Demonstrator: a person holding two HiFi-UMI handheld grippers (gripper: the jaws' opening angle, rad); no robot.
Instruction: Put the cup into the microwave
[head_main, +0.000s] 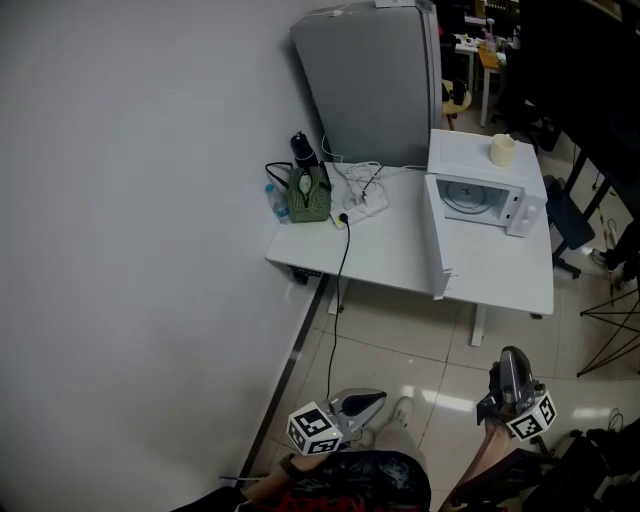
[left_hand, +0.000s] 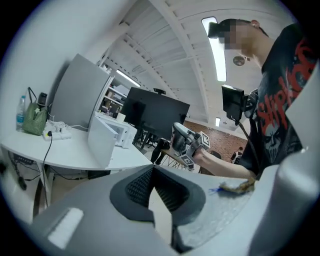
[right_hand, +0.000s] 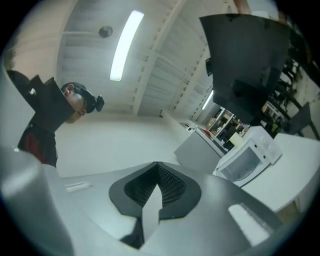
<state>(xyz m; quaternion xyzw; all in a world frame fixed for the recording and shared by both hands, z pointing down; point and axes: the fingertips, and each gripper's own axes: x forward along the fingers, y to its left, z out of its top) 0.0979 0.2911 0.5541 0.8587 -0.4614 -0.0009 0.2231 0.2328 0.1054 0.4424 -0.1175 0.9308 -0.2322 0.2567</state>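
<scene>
Head view: one white counter (head_main: 400, 255) carries one microwave (head_main: 486, 196), door swung open. Your two grippers, left tongs (head_main: 378, 399) and right tongs (head_main: 512, 354), sit well apart from it, both closed together, empty. One cup (head_main: 502, 150) stands on the microwave's top.

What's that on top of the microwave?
A pale cup stands upright, alone on the white top of the microwave, toward its right side. Whether anything is inside the cup cannot be seen; its wall hides that.
</scene>
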